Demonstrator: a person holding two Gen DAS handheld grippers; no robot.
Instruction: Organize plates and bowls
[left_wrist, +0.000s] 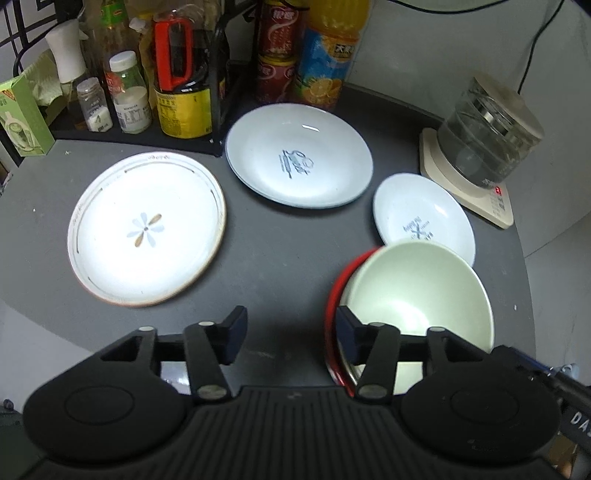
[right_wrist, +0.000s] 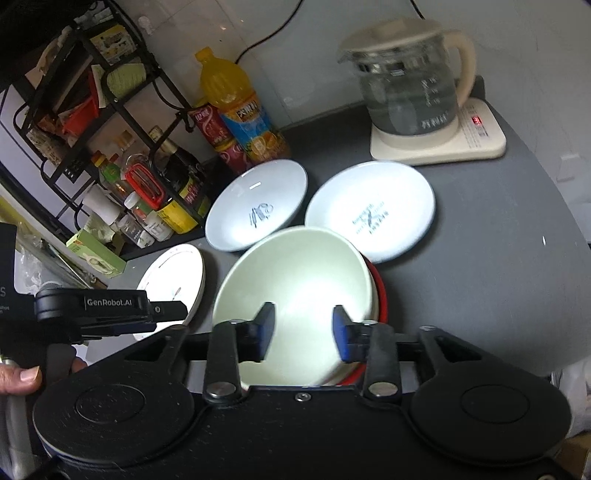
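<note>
A pale green bowl (left_wrist: 417, 291) sits tilted inside a red bowl (left_wrist: 334, 291) at the table's near right; the pair also shows in the right wrist view, green (right_wrist: 295, 280) in red (right_wrist: 380, 291). Three plates lie flat: a flower plate (left_wrist: 147, 229) (right_wrist: 173, 280) on the left, a blue-print plate (left_wrist: 299, 155) (right_wrist: 256, 205) at the back, a smaller printed plate (left_wrist: 421, 218) (right_wrist: 369, 210) on the right. My left gripper (left_wrist: 291, 336) is open and empty, just left of the bowls. My right gripper (right_wrist: 303, 332) is open above the green bowl and holds nothing.
A glass kettle (left_wrist: 487, 136) (right_wrist: 410, 85) on a cream base stands at the back right. A black rack (left_wrist: 218, 74) (right_wrist: 122, 110) with condiment bottles, red cans (left_wrist: 275, 51) and an orange juice bottle (left_wrist: 327, 55) (right_wrist: 240, 107) lines the back. The table edge curves on the right.
</note>
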